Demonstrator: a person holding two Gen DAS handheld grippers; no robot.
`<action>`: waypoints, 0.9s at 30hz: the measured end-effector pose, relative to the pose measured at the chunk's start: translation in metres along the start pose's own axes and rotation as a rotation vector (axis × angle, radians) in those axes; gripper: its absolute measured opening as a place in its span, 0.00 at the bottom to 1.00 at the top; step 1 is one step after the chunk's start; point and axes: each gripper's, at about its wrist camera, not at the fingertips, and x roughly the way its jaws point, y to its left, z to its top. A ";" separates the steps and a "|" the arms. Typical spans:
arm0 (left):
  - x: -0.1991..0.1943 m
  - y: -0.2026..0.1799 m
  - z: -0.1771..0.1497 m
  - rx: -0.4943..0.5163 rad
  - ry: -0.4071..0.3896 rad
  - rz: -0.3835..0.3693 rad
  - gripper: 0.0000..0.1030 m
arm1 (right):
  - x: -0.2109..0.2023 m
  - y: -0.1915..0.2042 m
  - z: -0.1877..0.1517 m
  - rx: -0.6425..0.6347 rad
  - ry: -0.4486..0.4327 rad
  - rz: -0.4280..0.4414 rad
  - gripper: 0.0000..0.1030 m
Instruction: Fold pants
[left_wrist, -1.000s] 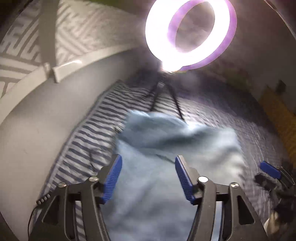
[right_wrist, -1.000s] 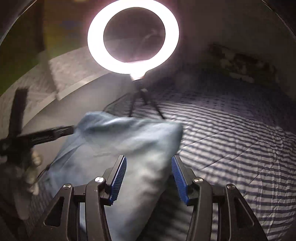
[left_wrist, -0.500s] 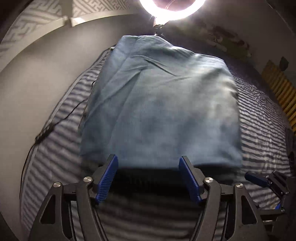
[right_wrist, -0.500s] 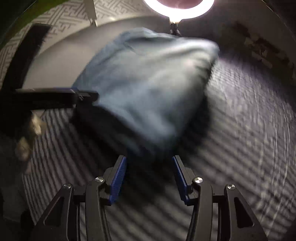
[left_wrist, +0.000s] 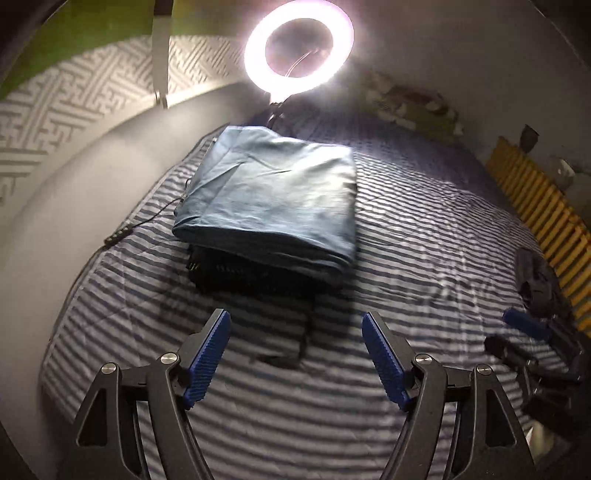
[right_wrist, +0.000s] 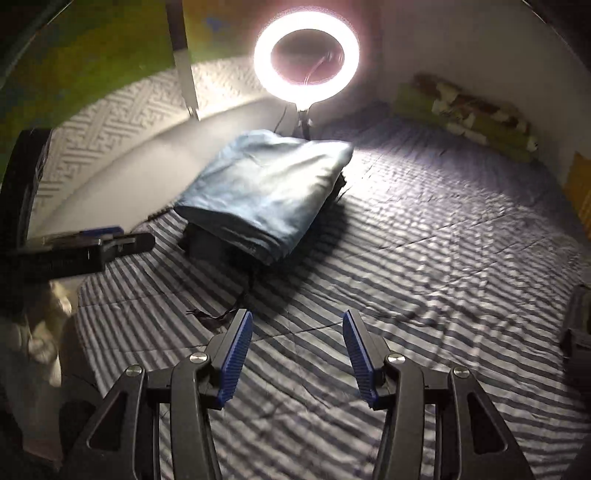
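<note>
Pants: folded blue pants (left_wrist: 269, 199) lie at 12 o'clock on the striped bedspread (left_wrist: 424, 229), atop a dark folded stack (left_wrist: 255, 277).
Left gripper (left_wrist: 295, 354): wide, empty; jaws have just been opening.
Right gripper (right_wrist: 297, 356): partly spread, empty, well apart from the pants.
Risk: a dark drawstring (right_wrist: 236, 302) trails toward 6 o'clock; a fingertip snagging it could drag the stack askew.
Risk two: the ring light (left_wrist: 299, 48) stands just behind the pile; a nudge could tip it.

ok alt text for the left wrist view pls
Folded blue pants lie on a dark folded pile on a striped bed, lit by a ring light. The left gripper hangs in front, jaws open and empty.
</note>
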 end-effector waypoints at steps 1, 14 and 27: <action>-0.012 -0.007 -0.004 0.009 -0.012 0.005 0.75 | -0.014 0.001 -0.002 -0.003 -0.014 -0.009 0.46; -0.142 -0.067 -0.060 0.035 -0.162 -0.008 0.96 | -0.126 0.001 -0.042 0.034 -0.127 -0.005 0.53; -0.147 -0.072 -0.125 -0.026 -0.092 -0.021 0.99 | -0.153 0.006 -0.099 0.081 -0.167 -0.117 0.80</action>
